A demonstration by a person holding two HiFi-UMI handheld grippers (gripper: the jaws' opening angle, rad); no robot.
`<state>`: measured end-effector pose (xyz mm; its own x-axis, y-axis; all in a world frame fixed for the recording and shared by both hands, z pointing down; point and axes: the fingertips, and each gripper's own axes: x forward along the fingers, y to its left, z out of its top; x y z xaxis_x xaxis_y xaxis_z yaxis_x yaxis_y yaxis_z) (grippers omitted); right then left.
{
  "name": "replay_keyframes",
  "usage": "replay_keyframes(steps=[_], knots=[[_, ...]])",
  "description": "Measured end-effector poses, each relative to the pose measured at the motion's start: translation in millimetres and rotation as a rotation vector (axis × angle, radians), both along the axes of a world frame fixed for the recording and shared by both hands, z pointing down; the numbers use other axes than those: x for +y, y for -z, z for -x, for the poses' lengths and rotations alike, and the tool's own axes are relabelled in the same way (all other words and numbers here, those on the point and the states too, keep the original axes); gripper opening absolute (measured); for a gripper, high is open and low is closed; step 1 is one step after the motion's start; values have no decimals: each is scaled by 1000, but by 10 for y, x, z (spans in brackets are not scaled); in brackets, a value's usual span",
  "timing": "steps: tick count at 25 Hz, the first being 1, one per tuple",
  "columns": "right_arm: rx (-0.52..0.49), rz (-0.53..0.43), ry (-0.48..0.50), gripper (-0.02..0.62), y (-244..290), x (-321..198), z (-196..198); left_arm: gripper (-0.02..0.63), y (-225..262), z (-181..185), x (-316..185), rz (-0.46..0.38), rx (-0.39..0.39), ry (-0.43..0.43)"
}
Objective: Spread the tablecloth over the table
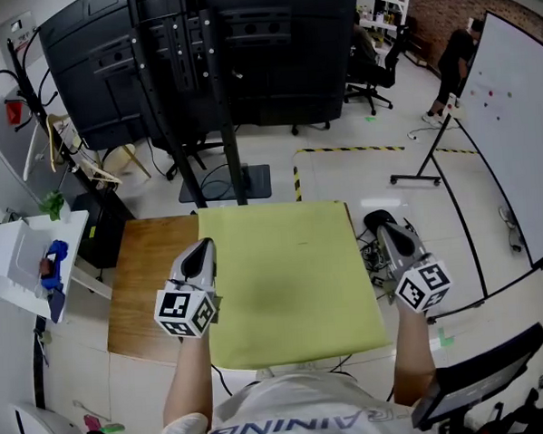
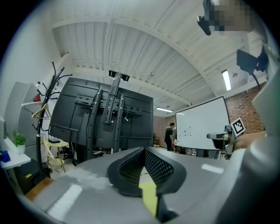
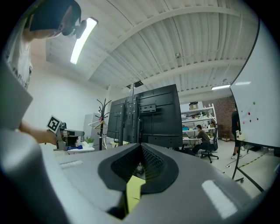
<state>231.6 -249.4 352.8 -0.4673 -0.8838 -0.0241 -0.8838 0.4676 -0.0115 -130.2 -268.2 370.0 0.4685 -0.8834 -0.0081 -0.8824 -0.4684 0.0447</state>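
Note:
A yellow-green tablecloth [image 1: 289,283] hangs stretched flat between my two grippers, above the right part of a wooden table [image 1: 143,282]. My left gripper [image 1: 201,253] is shut on the cloth's left edge. A strip of the cloth [image 2: 148,197] shows pinched between the jaws of that gripper [image 2: 144,151] in the left gripper view. My right gripper [image 1: 387,231] is shut on the right edge, and the right gripper view shows a yellow strip [image 3: 133,190] nipped in that gripper [image 3: 141,148]. Both grippers point level, away from me. The table's left part shows bare; the cloth hides the rest.
A large black screen on a stand [image 1: 218,69] rises just behind the table. A whiteboard [image 1: 521,126] stands at the right. At the left are a white side table [image 1: 20,261] and a coat rack [image 1: 38,97]. A person [image 1: 454,61] stands far back. A black chair [image 1: 484,382] is near right.

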Motion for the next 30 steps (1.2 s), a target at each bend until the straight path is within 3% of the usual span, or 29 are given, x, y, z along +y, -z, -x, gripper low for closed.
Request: replay_keyframes(steps=[30], knots=[[16,36,-28,5,-98,1,158,3,6,15,-12,16,12,-26]])
